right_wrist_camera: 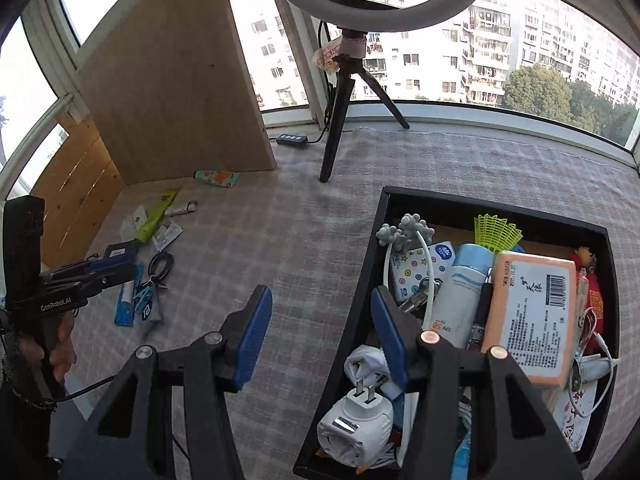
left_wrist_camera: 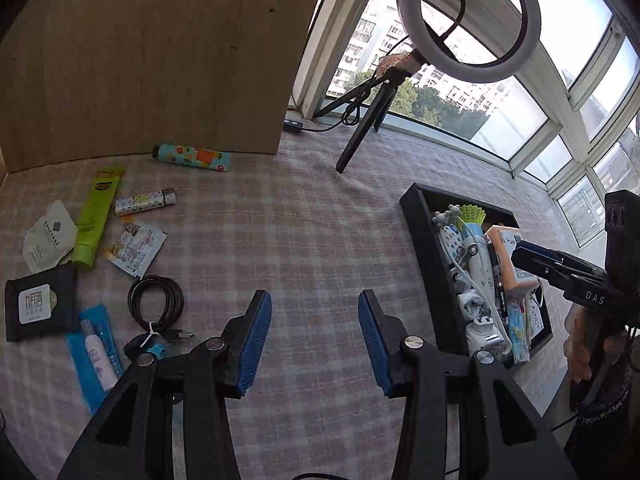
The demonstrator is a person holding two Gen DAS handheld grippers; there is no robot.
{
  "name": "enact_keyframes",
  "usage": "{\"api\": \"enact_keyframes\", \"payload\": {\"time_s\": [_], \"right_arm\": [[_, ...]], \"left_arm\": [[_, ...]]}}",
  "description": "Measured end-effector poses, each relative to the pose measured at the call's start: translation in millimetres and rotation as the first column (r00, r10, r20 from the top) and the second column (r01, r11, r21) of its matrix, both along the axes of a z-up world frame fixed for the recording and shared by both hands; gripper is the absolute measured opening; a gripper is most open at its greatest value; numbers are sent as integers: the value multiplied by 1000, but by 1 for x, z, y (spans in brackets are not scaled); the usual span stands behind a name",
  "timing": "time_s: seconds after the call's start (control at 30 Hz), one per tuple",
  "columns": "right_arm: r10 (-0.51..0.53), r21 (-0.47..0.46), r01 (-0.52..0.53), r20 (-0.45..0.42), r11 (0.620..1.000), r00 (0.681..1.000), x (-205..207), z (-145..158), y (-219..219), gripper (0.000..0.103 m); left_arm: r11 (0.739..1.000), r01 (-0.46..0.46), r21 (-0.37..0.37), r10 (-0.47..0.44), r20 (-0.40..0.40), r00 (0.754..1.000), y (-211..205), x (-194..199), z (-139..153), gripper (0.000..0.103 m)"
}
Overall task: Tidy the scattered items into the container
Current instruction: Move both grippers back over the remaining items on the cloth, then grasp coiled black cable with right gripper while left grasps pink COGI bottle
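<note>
Here both the left claw and right claw gape apart, holding nothing.

Ring light top cut off by my right cam's edge. Black container's near corner runs out of frame. Pack labels beside container too small to read.

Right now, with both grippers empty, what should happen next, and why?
Probably swing the left hand-held gripper, open and empty, toward the coiled black cable. It lies loose on the checked cloth near that gripper, while the black box already holds many items.
</note>
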State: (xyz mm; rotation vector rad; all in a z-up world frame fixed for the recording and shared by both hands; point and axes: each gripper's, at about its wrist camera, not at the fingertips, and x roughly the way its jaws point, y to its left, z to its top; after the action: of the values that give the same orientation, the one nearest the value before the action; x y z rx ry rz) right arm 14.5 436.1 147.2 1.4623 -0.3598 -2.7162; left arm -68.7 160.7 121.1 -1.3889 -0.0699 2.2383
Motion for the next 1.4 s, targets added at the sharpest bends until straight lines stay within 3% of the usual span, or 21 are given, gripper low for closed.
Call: {"api": "enact_keyframes", "payload": {"time_s": [0.23, 0.4, 0.53, 0.73, 0.97, 1.03, 1.17, 1.27, 1.4], "right_arm": [[244, -31, -243, 75, 970, 967, -59, -36, -121, 51], [356, -46, -353, 139, 934, 924, -107, -63, -193, 50], [384, -42, -384, 220, 922, 897, -145, -82, -232, 50], [349, -18, -362, 316, 932, 882, -180, -102, -254, 50], [347, 21, -384, 387, 923, 854, -191, -118, -271, 48], [343, 37, -391, 411, 920, 845, -191, -125, -274, 40], [361, 114, -440, 414, 891, 836, -187, -128, -282, 34], [375, 181, -477, 410, 860, 832, -181, -130, -283, 16], [359, 113, -432, 393, 895, 847, -179, -131, -265, 12]], "left_arm": [[968, -233, -93, 239, 67, 969, -116, -4, -43, 42], [956, -276, -95, 284, 85, 955, -133, -6, -58, 37], [953, -283, -105, 295, 120, 948, -132, -14, -74, 33], [952, -279, -127, 297, 149, 943, -132, -24, -92, 32], [951, -272, -148, 294, 161, 942, -129, -33, -102, 25], [950, -273, -155, 296, 159, 942, -127, -35, -102, 24], [945, -269, -185, 296, 134, 946, -123, -36, -103, 19], [948, -259, -185, 282, 114, 953, -123, -32, -103, 19], [949, -269, -167, 288, 105, 952, -128, -28, -101, 18]]}}
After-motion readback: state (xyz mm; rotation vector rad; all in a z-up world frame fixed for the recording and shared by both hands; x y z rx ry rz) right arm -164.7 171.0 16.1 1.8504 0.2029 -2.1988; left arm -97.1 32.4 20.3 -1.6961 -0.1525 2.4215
